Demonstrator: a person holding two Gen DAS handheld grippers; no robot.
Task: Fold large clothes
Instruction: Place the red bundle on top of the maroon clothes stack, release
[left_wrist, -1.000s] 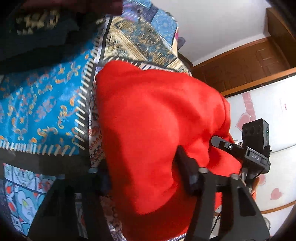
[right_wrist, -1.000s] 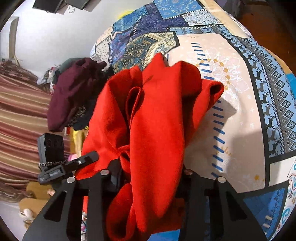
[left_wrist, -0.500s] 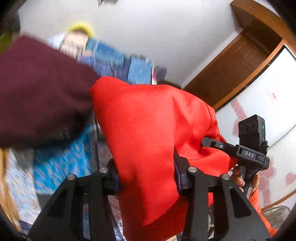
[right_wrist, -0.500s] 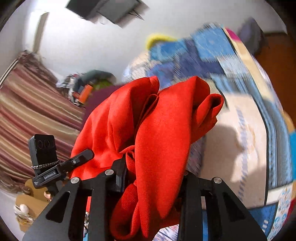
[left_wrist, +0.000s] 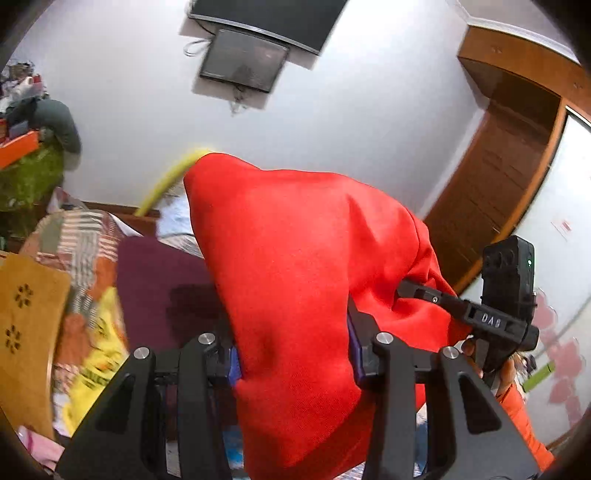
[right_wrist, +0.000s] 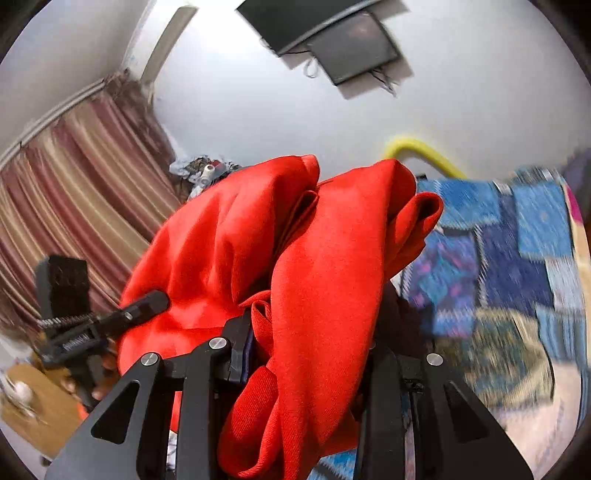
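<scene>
Left gripper (left_wrist: 293, 354): jaws clamped on a thick bunch of the red garment (left_wrist: 295, 266). Right gripper (right_wrist: 310, 350): jaws likewise pinching a gathered wad of it. Garment lifted clear, bunched between both tools, held above the bed (right_wrist: 517, 266).

To do well: draw the two grips apart until the cloth hangs flat, find an edge, then lower it evenly onto the quilt.

Bed carries a patchwork quilt; a maroon garment (left_wrist: 162, 280) lies nearby. Wall-mounted screen (left_wrist: 243, 64), striped curtain (right_wrist: 74, 177), wooden door (left_wrist: 491, 177).

Garment (left_wrist: 295, 266) probably between both grippers.
</scene>
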